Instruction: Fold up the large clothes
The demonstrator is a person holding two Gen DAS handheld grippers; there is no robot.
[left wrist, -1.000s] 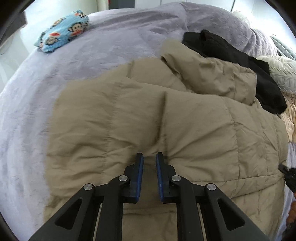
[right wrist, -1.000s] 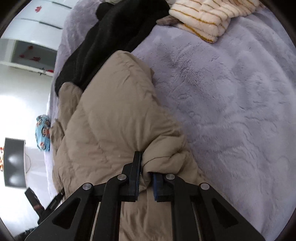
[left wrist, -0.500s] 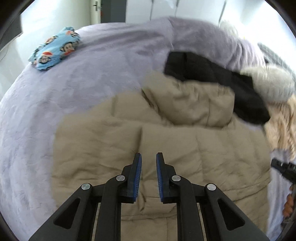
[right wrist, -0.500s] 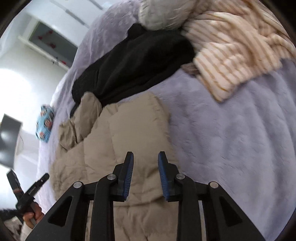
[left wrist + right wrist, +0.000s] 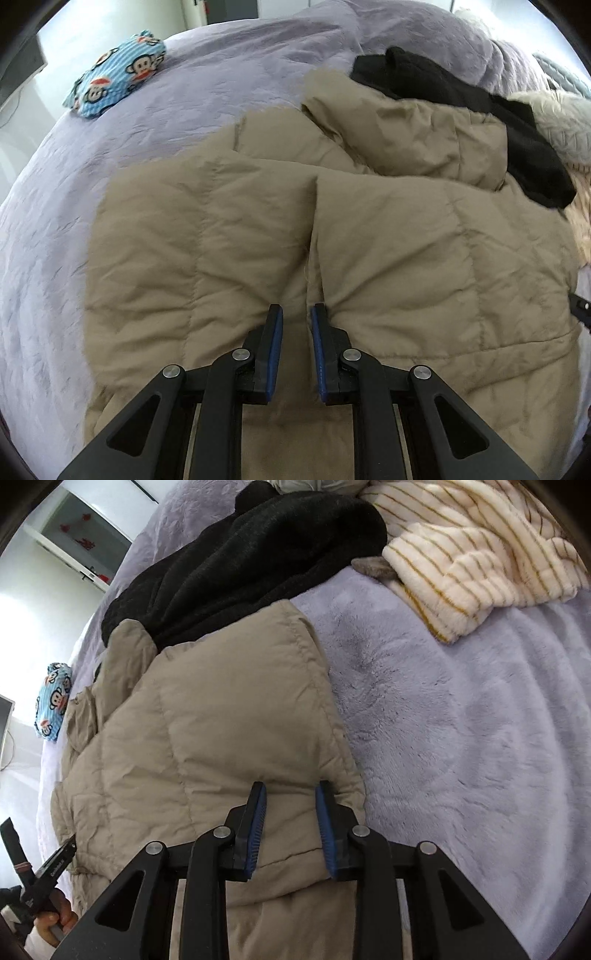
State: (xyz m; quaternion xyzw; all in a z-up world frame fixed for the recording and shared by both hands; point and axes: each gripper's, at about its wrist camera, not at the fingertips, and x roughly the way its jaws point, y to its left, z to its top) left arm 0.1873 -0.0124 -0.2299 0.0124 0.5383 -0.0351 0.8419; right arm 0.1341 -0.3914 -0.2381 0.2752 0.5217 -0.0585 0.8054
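Note:
A tan quilted puffer jacket point(image 5: 388, 240) lies spread on a lilac plush bed cover point(image 5: 221, 81), its front panels meeting at a centre seam. My left gripper point(image 5: 296, 314) hovers low over that seam near the hem, jaws slightly apart and holding nothing. In the right wrist view the jacket point(image 5: 221, 720) lies folded along its right side. My right gripper point(image 5: 289, 790) is open over the jacket's lower right corner and holds nothing. The left gripper also shows at the lower left of the right wrist view point(image 5: 61, 853).
A black garment point(image 5: 480, 110) lies against the jacket's hood end. A cream striped fleece point(image 5: 480, 554) and a pale knit lie beyond it. A blue monkey-print bundle point(image 5: 118, 74) sits at the far left of the bed.
My right gripper has let go of the jacket's corner fold and opened. Both grippers lifted away and then dropped back low over the jacket.

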